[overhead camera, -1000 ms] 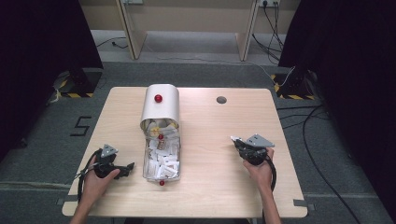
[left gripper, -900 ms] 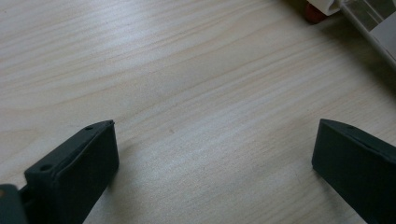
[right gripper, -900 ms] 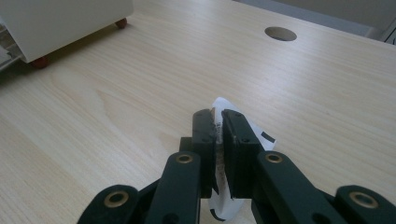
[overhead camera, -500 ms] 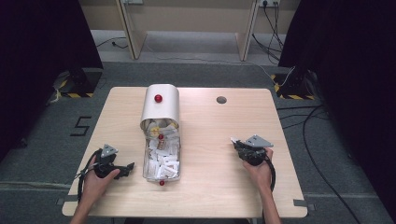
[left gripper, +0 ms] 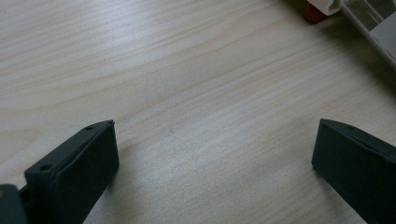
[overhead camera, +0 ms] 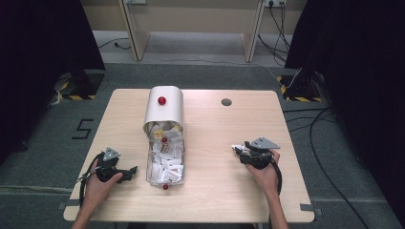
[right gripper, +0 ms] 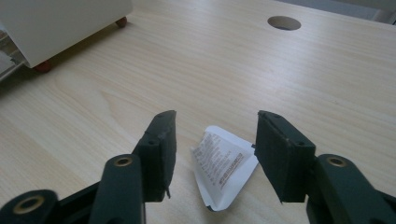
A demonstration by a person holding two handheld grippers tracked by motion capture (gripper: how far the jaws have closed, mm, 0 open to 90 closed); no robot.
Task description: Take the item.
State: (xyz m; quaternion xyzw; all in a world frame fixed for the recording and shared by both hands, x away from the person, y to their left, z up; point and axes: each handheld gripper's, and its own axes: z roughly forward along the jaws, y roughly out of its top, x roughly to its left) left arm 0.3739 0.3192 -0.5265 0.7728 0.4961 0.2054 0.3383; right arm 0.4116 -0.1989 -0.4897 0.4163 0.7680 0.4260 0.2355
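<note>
Right gripper [right gripper: 212, 135] just opened; one sachet [right gripper: 224, 163] between jaws.

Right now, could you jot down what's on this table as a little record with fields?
Table: light wooden top with a round hole near the far edge
Box: white container with a curved lid and red knob, its tray full of white packets
Packet: white printed sachet lying on the table between the right gripper's fingers, apart from both
Right gripper: open, its fingers have just been opening
Left gripper: open over bare wood, near the box
Hands: each holds one gripper at the near edge
</note>
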